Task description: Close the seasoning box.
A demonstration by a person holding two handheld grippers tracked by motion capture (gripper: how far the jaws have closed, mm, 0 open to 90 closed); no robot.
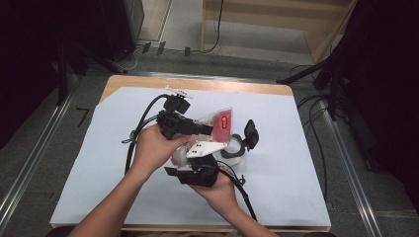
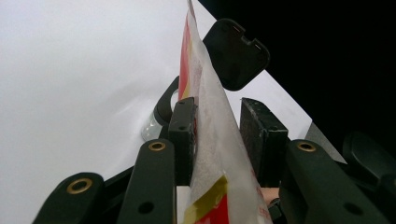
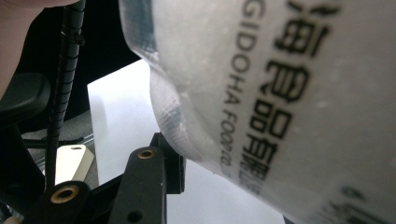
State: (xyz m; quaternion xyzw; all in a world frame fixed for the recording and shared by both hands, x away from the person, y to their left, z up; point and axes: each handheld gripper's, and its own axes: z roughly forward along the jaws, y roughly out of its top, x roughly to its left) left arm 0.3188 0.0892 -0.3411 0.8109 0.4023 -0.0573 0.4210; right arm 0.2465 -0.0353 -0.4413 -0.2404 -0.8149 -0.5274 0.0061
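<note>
A clear plastic bag (image 1: 221, 122) with red and white print and pale grains inside hangs tilted over the table. My left gripper (image 1: 210, 129) is shut on it. In the left gripper view the bag (image 2: 210, 126) stands edge-on between the pads (image 2: 183, 135). My right gripper (image 1: 190, 160) sits under the bag's lower end. In the right gripper view the bag (image 3: 280, 93) bulges over one finger (image 3: 169, 161) and hides the other. A clear jar (image 1: 236, 149) with an open black flip lid (image 1: 251, 133) stands just right of the bag. The lid (image 2: 236, 53) is also close behind the bag in the left gripper view.
A white sheet (image 1: 123, 173) covers the wooden table (image 1: 197, 84). Black cables (image 1: 141, 123) trail from both grippers across its middle. Dark stands and floor cables surround the table, with a wooden frame (image 1: 276, 19) at the back.
</note>
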